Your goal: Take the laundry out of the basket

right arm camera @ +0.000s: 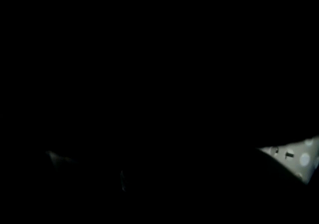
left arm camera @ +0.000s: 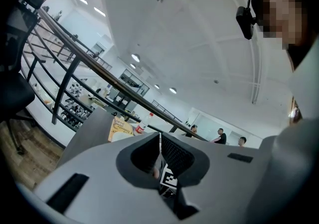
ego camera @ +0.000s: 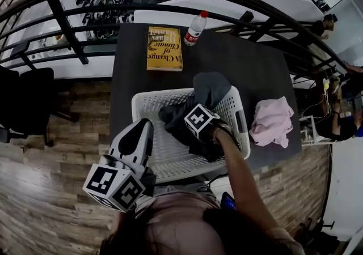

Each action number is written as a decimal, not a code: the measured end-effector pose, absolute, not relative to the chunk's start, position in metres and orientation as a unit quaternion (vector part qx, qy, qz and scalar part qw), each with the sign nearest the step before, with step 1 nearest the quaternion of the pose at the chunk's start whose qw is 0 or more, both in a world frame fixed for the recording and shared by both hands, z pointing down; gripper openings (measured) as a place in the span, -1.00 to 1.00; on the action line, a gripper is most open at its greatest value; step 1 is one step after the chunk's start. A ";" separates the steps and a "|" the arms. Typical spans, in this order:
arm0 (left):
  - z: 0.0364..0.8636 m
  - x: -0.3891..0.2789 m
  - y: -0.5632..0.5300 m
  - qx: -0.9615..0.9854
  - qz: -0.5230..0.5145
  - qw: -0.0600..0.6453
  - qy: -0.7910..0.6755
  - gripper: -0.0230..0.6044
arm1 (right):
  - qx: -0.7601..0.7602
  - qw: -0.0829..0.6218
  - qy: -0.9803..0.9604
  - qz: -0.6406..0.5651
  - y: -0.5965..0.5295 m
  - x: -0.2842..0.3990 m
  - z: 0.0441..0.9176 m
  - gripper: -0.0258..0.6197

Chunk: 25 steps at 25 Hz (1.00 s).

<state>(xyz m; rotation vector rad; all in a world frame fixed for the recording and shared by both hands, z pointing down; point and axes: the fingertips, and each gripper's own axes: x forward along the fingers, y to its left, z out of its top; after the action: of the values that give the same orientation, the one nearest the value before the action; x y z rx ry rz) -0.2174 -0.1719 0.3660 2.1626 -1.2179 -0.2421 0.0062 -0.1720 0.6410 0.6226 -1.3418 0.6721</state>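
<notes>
A white perforated laundry basket (ego camera: 148,98) stands on the dark table (ego camera: 244,61). Dark laundry (ego camera: 177,119) lies heaped inside it, and a grey garment (ego camera: 211,86) hangs over the far rim. My right gripper (ego camera: 191,129) reaches into the dark heap; only its marker cube (ego camera: 199,119) shows and its jaws are buried. The right gripper view is almost black, with a sliver of basket wall (right arm camera: 294,156) at the lower right. My left gripper (ego camera: 147,124) is held over the basket's near left corner, jaws closed together and holding nothing (left arm camera: 160,137).
A pink garment (ego camera: 273,122) lies on the table to the right of the basket. A yellow book (ego camera: 164,48) and a water bottle (ego camera: 195,28) rest at the table's far side. A black railing (ego camera: 170,7) runs beyond it. Wooden floor (ego camera: 62,152) lies on the left.
</notes>
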 end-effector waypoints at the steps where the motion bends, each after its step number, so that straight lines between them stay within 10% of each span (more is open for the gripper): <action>1: 0.366 -0.218 -0.172 0.822 -0.092 0.317 -0.464 -0.93 | 0.272 0.690 -0.601 0.299 -0.172 0.006 0.642 0.29; 13: 0.366 -0.220 -0.171 0.820 -0.094 0.314 -0.470 -0.93 | 0.271 0.673 -0.651 0.222 -0.169 -0.004 0.615 -0.31; 25: 0.364 -0.213 -0.164 0.823 -0.096 0.312 -0.465 -0.93 | 0.337 0.594 -0.708 0.178 -0.182 -0.011 0.550 -0.44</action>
<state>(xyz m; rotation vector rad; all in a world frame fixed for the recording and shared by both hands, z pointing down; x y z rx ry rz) -0.2133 -0.1637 0.3644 2.1707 -1.2273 -0.2542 -0.0113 -0.1816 0.5504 0.7840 -1.6452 0.4141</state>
